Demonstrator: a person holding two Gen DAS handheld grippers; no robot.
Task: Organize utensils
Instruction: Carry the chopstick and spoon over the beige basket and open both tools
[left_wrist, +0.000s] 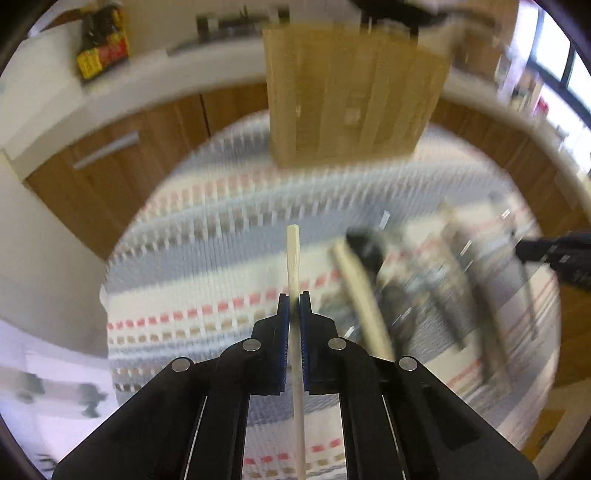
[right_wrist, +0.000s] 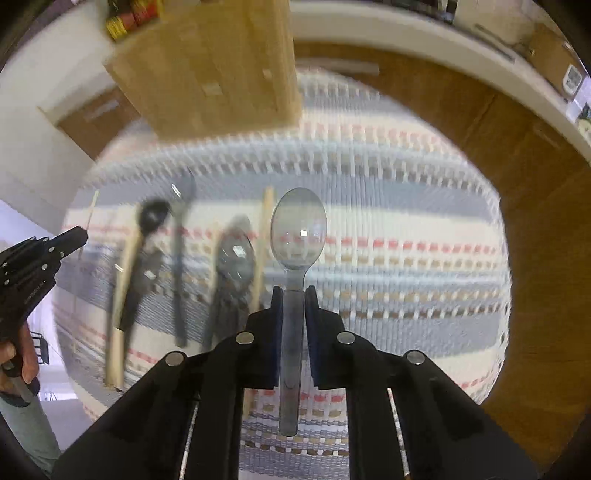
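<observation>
My left gripper (left_wrist: 294, 295) is clamping a thin, pale wooden chopstick (left_wrist: 293, 251); my right gripper (right_wrist: 294, 290) is pinching the handle of a clear, smoky plastic spoon (right_wrist: 297, 236). Both are hanging over the round table's ribbed, striped woven cloth (right_wrist: 406, 206), near the blond wooden slotted block (right_wrist: 214, 70), beside blurred utensils (right_wrist: 177, 258).

No lettering can be read anywhere (the yellow-and-red packages (left_wrist: 101, 48) on the counter are too blurred).
</observation>
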